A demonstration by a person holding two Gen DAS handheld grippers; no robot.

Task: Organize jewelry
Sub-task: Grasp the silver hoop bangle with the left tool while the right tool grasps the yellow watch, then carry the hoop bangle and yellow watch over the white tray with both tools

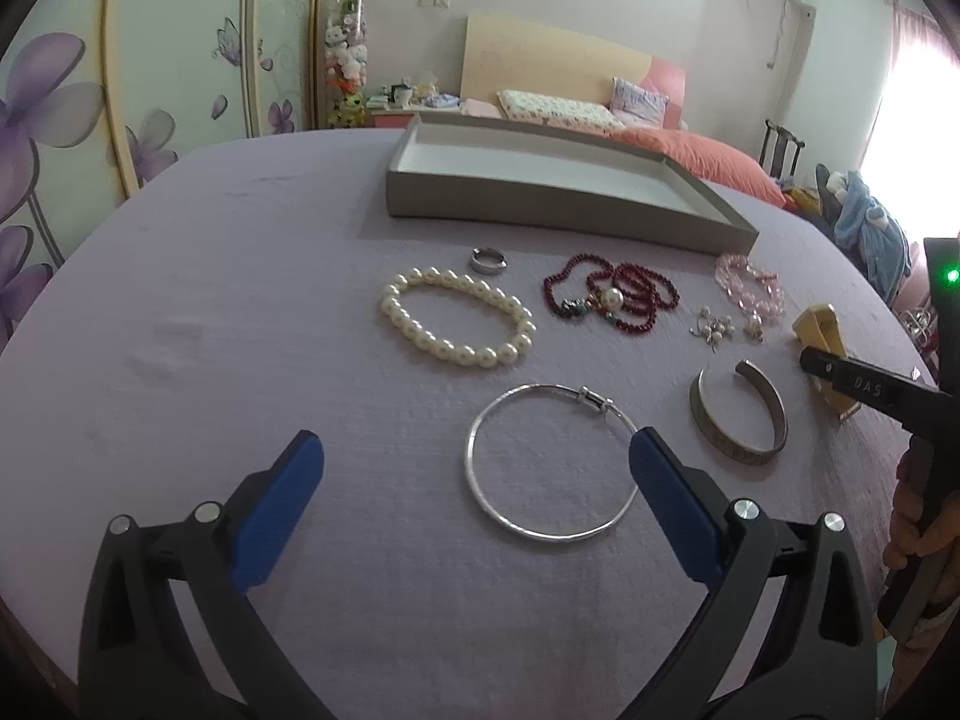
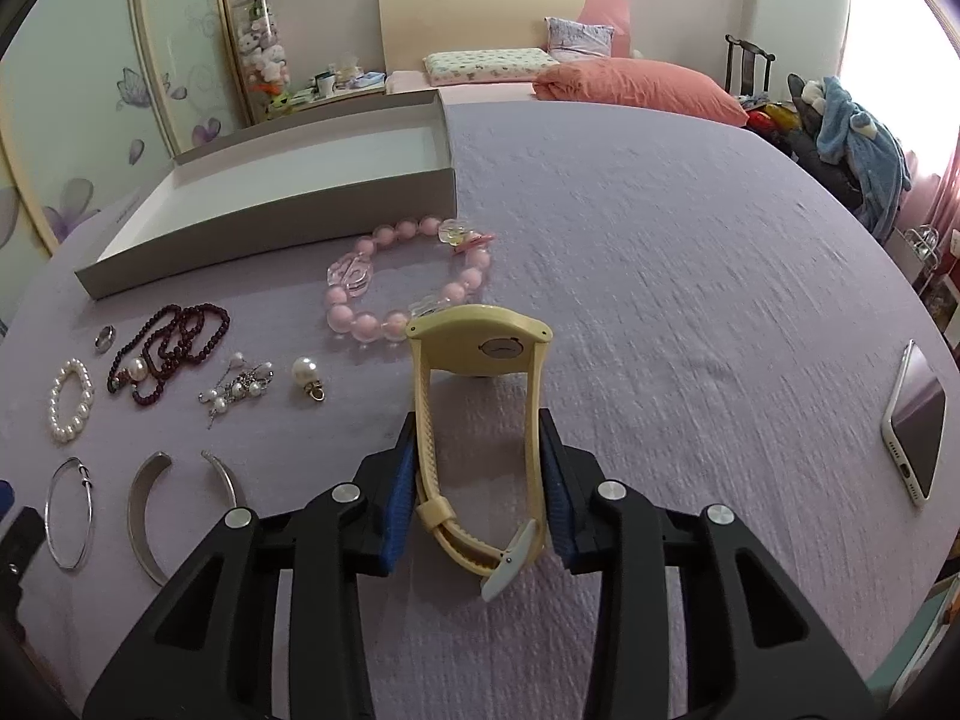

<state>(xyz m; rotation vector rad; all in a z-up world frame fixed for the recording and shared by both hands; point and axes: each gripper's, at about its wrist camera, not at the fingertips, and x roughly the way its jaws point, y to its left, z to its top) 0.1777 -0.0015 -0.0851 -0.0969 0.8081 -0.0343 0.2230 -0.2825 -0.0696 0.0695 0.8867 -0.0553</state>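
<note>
My left gripper [image 1: 477,459] is open and empty above the purple cloth, its right finger over the edge of a thin silver bangle [image 1: 528,525]. My right gripper [image 2: 480,462] is shut on the strap of a cream yellow watch [image 2: 480,348]; the watch also shows in the left wrist view [image 1: 819,324]. On the cloth lie a white pearl bracelet [image 1: 456,315], a silver ring [image 1: 489,260], a dark red bead necklace [image 1: 612,291], a pink bead bracelet [image 2: 408,282], pearl earrings [image 2: 237,390] and a wide silver cuff [image 1: 741,420]. An empty grey tray [image 1: 564,198] stands behind them.
A smartphone [image 2: 915,426] lies at the right of the cloth. A bed with an orange pillow [image 2: 636,87] and a wardrobe with flower prints stand behind the table. A chair with blue clothes [image 2: 858,138] is at the far right.
</note>
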